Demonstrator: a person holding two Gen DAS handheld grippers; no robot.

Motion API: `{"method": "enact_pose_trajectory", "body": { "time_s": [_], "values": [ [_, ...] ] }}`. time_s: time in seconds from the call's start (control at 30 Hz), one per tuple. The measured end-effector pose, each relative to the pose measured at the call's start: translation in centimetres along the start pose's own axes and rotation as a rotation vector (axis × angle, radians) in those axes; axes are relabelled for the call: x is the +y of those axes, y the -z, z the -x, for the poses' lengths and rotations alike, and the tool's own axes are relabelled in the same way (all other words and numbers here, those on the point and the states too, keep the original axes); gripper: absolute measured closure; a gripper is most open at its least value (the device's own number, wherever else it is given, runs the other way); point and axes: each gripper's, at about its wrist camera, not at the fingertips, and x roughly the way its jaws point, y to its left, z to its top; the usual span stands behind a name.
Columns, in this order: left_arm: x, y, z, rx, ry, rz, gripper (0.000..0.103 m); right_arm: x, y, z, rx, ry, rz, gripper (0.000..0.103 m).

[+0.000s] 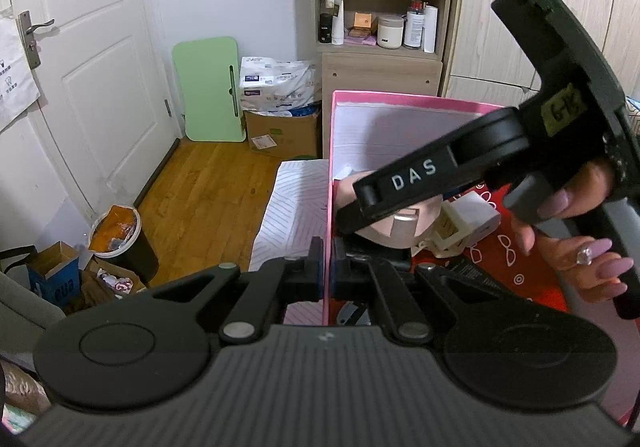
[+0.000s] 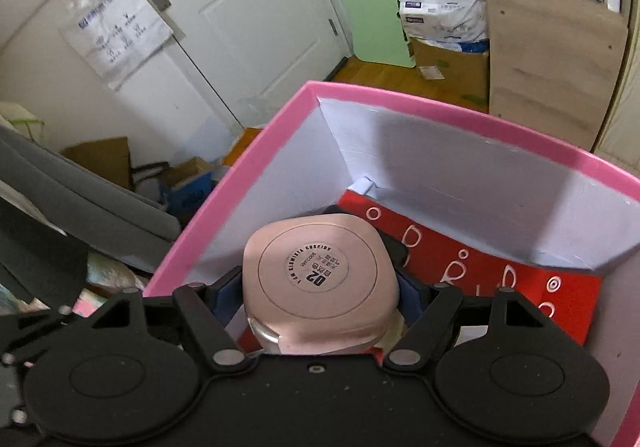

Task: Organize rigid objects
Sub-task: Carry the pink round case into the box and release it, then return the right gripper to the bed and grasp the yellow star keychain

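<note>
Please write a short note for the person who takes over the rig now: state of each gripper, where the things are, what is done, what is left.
Left gripper: shut on the near wall of the pink box, steadying it.
Right gripper: fingers closed on the pink compact case, label side up, held inside the box above the red patterned item at the bottom.
Already in the box: a white charger-like block and the red item.
Done: the case is brought into the box.
Left: probably lower it, release it, withdraw the right gripper, then let go of the wall.

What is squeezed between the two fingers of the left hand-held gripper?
The left wall of the pink box. The left hand-held gripper is pinched shut on it, shown in the left wrist view.
</note>
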Motion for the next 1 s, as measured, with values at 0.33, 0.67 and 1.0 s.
{"method": "enact_pose_trajectory", "body": {
  "time_s": [0.33,0.67,1.0],
  "values": [
    [0.3,-0.3,-0.4,0.034,0.012,0.017,0.101,0.8,0.0,6.2,-0.140,-0.012,0.066,0.015],
    [-0.1,-0.7,-1.5,0.172,-0.001,-0.040,0.101,-1.6,7.5,14.5,-0.404,-0.091,0.071,0.014],
    [-0.1,-0.9,0.1,0.296,0.028,-0.099,0.100,-5.6,17.9,18.6,-0.588,0.091,0.101,0.014]
  ]
}}
